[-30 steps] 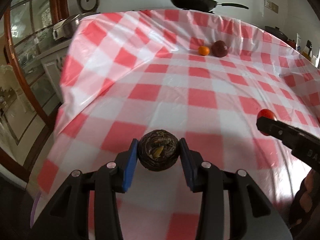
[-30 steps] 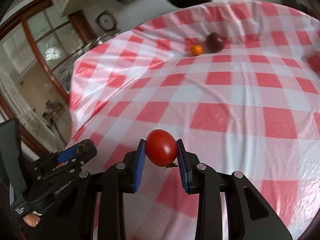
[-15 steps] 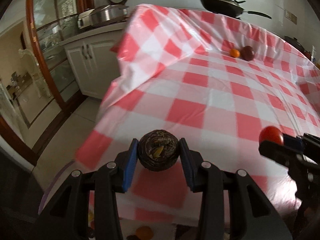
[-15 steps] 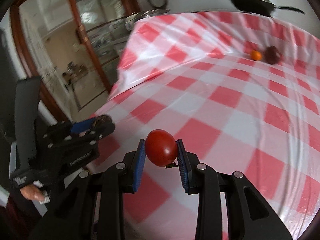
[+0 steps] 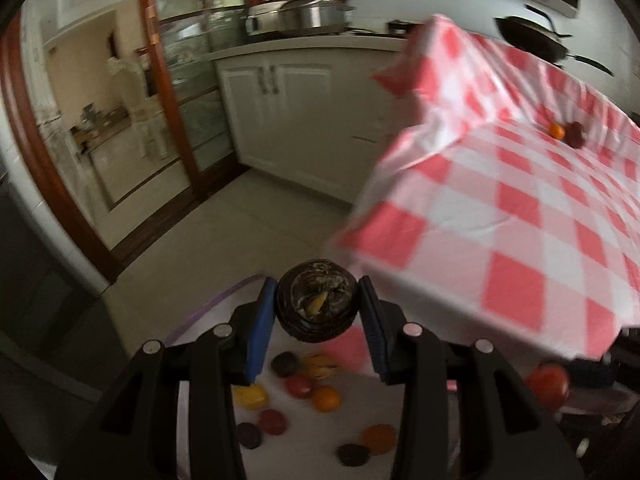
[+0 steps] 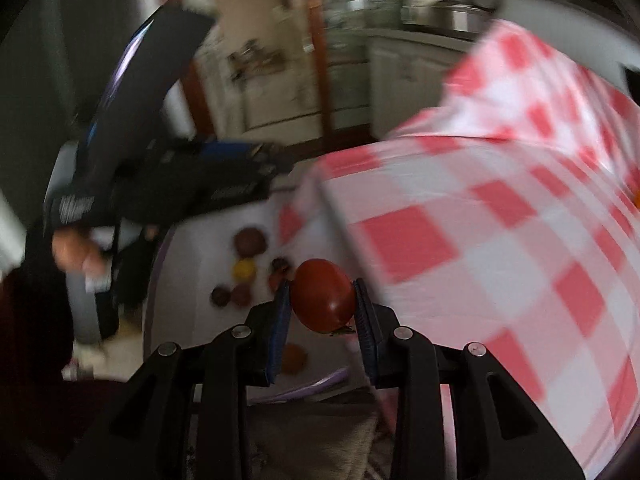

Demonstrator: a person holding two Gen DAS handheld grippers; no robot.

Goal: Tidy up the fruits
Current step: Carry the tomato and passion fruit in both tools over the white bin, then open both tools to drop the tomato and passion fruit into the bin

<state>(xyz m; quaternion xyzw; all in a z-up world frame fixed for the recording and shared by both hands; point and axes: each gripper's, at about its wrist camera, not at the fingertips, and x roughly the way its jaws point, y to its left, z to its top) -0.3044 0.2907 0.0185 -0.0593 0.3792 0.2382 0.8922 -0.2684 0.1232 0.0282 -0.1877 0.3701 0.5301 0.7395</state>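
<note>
My left gripper [image 5: 317, 310] is shut on a dark brown wrinkled fruit [image 5: 317, 304] and holds it above a white bin [image 5: 304, 436] that sits below the table's corner. Several small fruits [image 5: 298, 386] lie in the bin. My right gripper [image 6: 322, 300] is shut on a red tomato [image 6: 323, 295], also over the bin [image 6: 192, 260]; the tomato shows in the left wrist view [image 5: 548, 386] at lower right. A small orange fruit [image 5: 556, 131] and a dark red fruit [image 5: 575, 134] lie on the far side of the checked tablecloth [image 5: 520, 208].
White cabinets [image 5: 296, 120] and a wood-framed glass door [image 5: 168, 92] stand behind a tiled floor [image 5: 224, 232]. A black pan [image 5: 532, 36] sits past the table. The table's edge [image 6: 340, 216] hangs beside the bin.
Both grippers have swung left off the table and down over the bin, each still holding its fruit. The bin's fruits have come into view.
</note>
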